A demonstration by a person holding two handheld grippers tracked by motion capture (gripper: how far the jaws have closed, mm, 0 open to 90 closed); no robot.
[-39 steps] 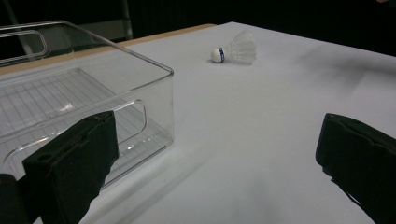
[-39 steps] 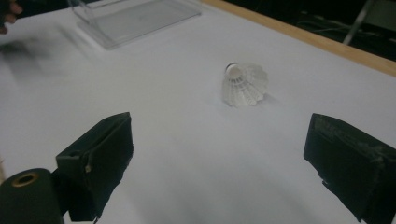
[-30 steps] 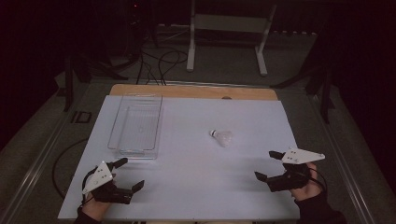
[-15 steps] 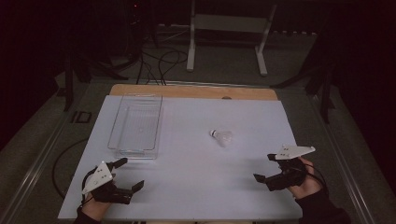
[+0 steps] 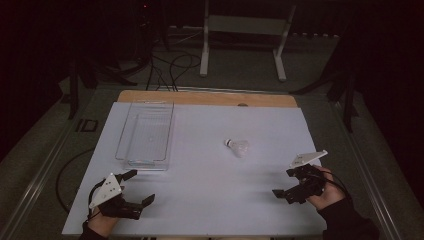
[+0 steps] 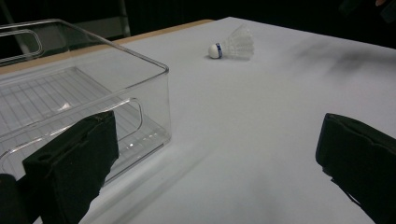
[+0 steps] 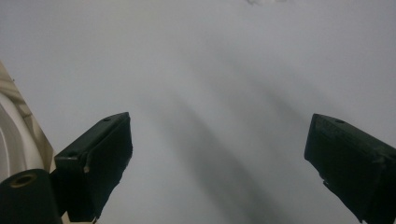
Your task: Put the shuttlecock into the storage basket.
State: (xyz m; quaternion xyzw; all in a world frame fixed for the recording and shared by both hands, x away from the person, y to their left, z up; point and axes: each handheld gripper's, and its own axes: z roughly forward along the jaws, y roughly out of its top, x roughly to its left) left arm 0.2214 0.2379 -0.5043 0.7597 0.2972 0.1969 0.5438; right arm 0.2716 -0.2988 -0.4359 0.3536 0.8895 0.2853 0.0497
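I've got the shuttlecock [image 5: 238,147] lying on its side mid-table, cork toward the clear plastic bin [image 5: 145,134], skirt toward my right. My right gripper [image 5: 287,183] sits nearer, the shuttlecock ahead and to its left, jaws spread wide, empty. My left gripper [image 5: 137,187] rests near the bin's front wall, jaws also wide apart.

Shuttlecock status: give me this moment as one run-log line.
shuttlecock: on its side, untouched | clear bin: empty | left gripper: open, near bin | right gripper: open, near shuttlecock
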